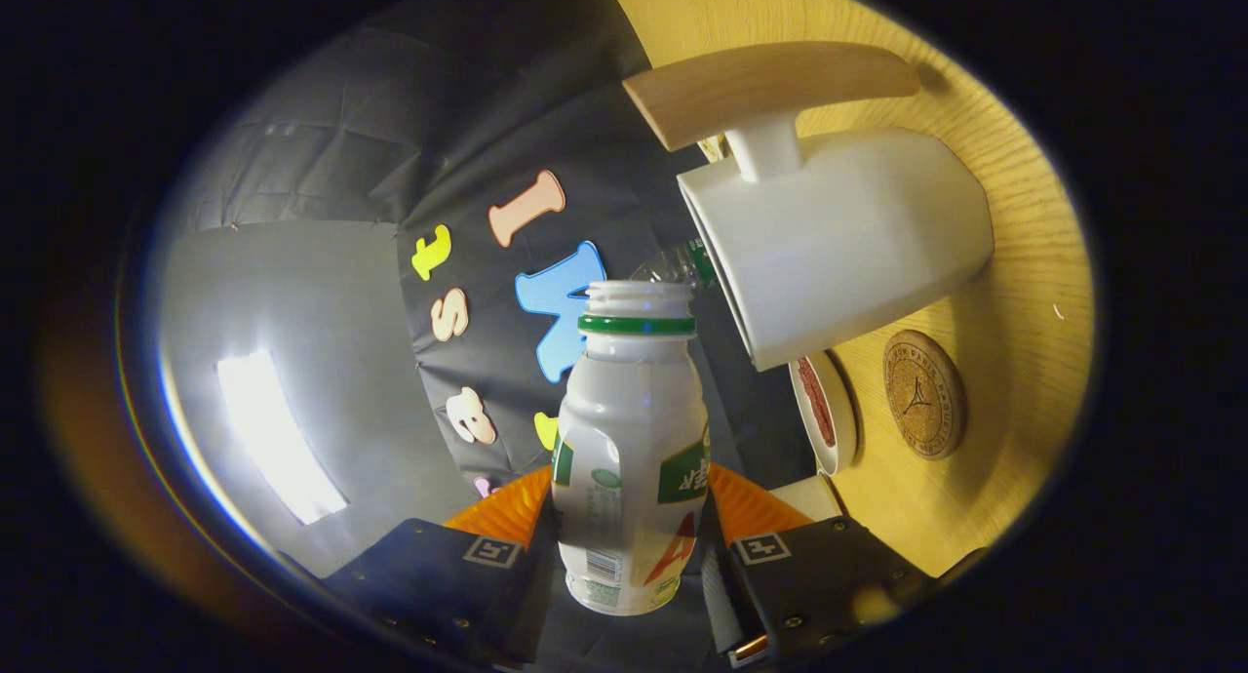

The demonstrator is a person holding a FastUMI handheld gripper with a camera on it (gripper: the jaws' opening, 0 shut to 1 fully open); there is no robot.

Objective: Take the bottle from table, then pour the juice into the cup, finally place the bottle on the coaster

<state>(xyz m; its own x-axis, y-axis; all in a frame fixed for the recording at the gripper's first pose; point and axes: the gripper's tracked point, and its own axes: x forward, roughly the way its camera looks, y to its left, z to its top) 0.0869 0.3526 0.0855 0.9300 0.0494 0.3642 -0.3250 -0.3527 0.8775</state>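
Between its fingers, your hand-held gripper (632, 566) clamps the bottle (631, 458) from both sides, cap off, mouth pointing toward the cup (838, 244). Beyond lie the coaster (923, 393) and a small dish (829, 415) on the surface (1024, 263).

Bottle: white plastic juice bottle (631, 449) stood between the gripper (629, 556) fingers, clamped.
Cup: white wooden-handled cup (838, 239) lay beyond it.
Coaster: round cork coaster (923, 393) sat on the wooden tabletop (1024, 263), beside the cup.

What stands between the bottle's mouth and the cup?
Nothing visible. The hand-held gripper is shut on the bottle; its open mouth lies just short of the cup rim, with only booth wall between them.
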